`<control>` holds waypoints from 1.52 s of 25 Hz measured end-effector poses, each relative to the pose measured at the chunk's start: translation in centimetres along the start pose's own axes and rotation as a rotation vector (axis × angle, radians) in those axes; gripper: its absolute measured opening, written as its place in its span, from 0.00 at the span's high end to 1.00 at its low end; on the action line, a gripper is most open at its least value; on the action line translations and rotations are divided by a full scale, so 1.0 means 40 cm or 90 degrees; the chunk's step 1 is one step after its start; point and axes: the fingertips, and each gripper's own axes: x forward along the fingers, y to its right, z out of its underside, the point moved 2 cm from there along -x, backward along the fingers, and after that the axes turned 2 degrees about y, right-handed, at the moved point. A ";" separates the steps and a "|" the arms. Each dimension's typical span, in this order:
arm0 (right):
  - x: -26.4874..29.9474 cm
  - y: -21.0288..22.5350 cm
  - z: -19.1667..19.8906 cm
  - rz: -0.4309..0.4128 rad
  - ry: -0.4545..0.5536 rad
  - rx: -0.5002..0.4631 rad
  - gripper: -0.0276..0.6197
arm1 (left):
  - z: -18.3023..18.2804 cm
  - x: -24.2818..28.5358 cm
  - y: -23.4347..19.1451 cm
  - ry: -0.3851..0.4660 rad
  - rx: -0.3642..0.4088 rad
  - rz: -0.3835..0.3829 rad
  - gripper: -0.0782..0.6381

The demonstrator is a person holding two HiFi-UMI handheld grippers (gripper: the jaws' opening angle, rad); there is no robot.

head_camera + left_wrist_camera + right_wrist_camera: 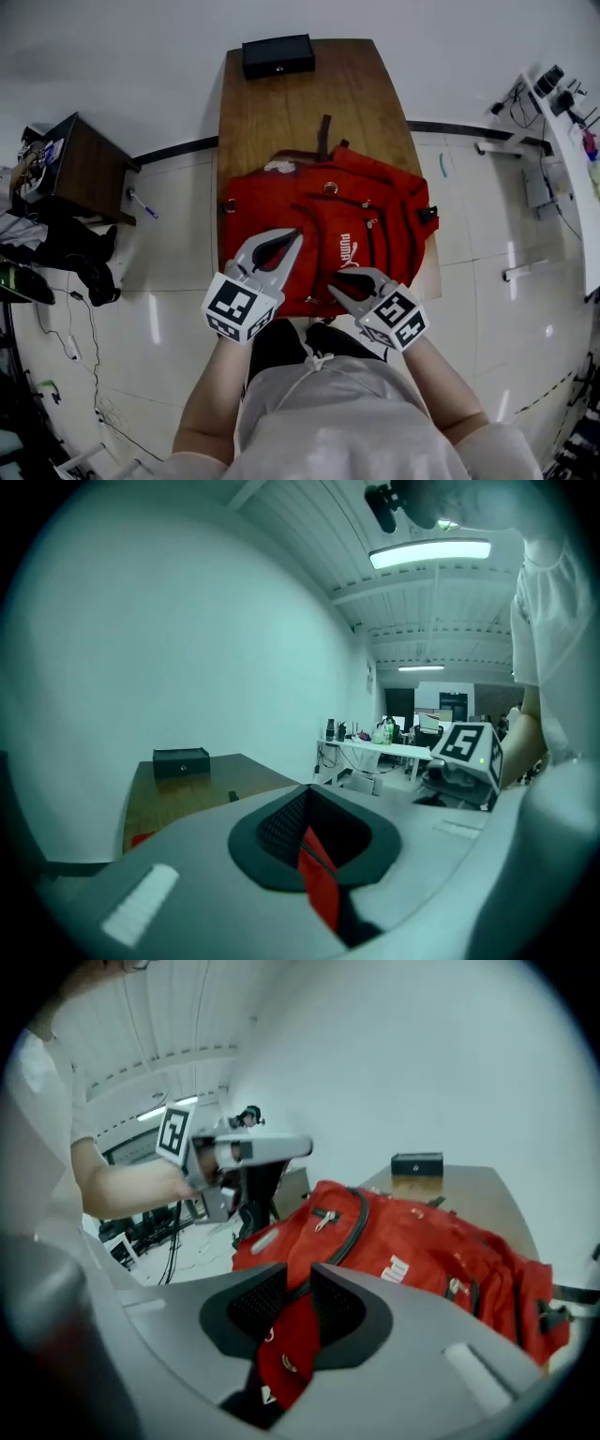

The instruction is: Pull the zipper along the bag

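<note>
A red backpack (375, 220) lies flat on the wooden table (272, 112). My left gripper (298, 232) is over its near left part, and in the left gripper view (305, 794) its jaws are shut with a strip of red fabric pinched between them. My right gripper (333, 289) is at the bag's near edge. Its jaws (298, 1277) are shut on a red fold of the backpack (422, 1241), where a dark zipper track (361, 1227) starts. A silver zipper pull (325, 1215) lies farther along that track. The left gripper (281, 1147) shows above the bag's left side.
A black box (277, 56) sits at the table's far end, beyond the bag. A dark wooden cabinet (80, 169) and cables stand on the floor to the left. A white desk (562, 141) with gear is on the right.
</note>
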 end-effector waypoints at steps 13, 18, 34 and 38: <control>-0.194 -0.112 -0.197 0.113 0.246 -0.148 0.95 | -0.052 -0.289 0.134 0.094 -0.023 -0.076 0.88; -0.235 -0.268 -0.139 0.130 0.231 -0.148 0.95 | -0.011 -0.440 0.207 0.108 -0.041 -0.086 0.88; -0.387 -0.816 0.063 0.210 0.257 -0.095 0.95 | 0.093 -0.889 0.574 0.112 -0.036 -0.047 0.88; -0.422 -0.849 0.079 0.234 0.268 -0.096 0.95 | 0.095 -0.913 0.635 0.114 -0.019 -0.034 0.88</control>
